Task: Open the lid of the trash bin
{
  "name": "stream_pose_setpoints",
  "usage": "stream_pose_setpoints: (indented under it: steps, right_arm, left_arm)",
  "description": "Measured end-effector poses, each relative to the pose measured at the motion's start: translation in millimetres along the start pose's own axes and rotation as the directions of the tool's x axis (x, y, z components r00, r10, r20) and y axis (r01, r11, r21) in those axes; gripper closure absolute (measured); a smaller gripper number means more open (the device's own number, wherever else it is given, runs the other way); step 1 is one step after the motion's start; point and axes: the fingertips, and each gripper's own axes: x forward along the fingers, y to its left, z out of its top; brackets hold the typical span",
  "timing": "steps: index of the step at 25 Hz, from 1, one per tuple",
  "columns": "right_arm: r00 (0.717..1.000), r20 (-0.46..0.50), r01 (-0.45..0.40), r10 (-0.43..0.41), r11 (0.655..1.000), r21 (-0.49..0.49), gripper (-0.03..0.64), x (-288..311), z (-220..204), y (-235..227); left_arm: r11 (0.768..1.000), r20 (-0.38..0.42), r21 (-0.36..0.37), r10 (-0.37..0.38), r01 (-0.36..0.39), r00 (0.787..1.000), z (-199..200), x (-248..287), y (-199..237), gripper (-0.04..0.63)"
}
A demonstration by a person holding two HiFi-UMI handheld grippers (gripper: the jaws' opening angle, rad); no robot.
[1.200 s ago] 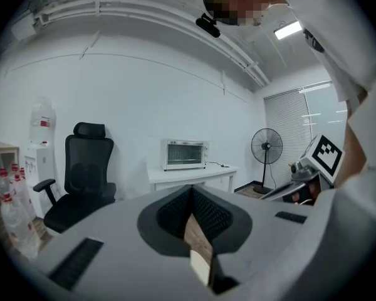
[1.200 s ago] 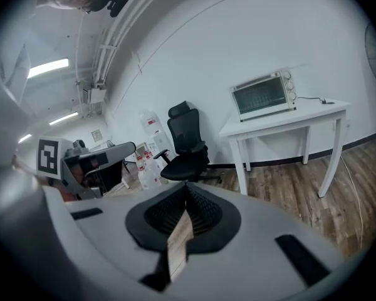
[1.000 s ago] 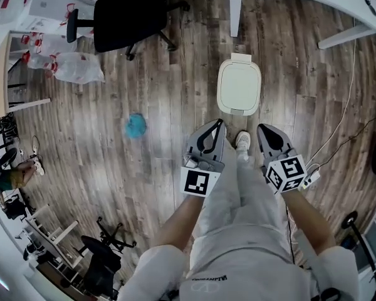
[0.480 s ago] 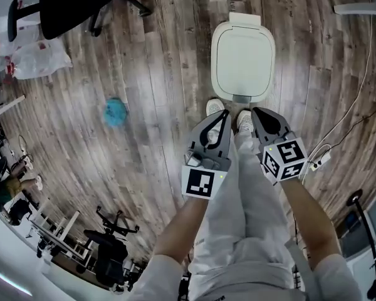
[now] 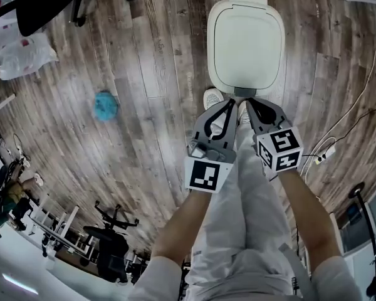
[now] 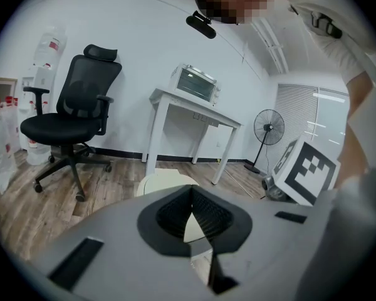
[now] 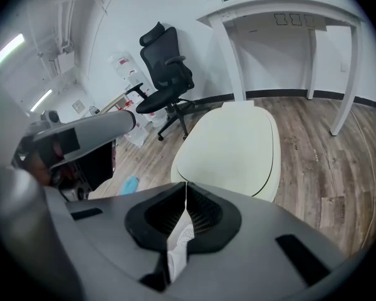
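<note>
Floor: grey-brown wooden plank floor, bare to the left and right of the bin.
Bin: cream rounded-square plastic trash bin just beyond both grippers, lid down; far closer than a second ago, so approach likely done, opening not begun.
Chair: black office chair far left, well apart.
Left gripper: grey two-jaw left gripper clenched on nothing, near the bin's near rim.
Right gripper: matching right gripper likewise closed, empty.
Ball: turquoise ball left, clear of the path.
Tab: small grey tab at the near rim, probably a pedal.

Wooden floor carries a trash bin, a blue lump, an office chair.
</note>
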Motion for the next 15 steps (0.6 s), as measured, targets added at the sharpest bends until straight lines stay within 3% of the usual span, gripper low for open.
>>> stream_pose_setpoints:
  steps: [4, 15]
  right_arm:
    - [1.000, -0.022, 0.012, -0.012, 1.000, -0.011, 0.598, 15.2, -7.2, -3.1]
    - [0.994, -0.102, 0.033, -0.035, 0.999, -0.022, 0.598, 38.0, -24.2, -10.8]
  left_arm:
    - [1.000, -0.006, -0.028, 0.007, -0.007, 1.000, -11.5, 0.8, 4.5, 0.597]
    - [1.000, -0.017, -0.014, -0.004, 0.004, 1.000, -21.5, 0.8, 5.3, 0.597]
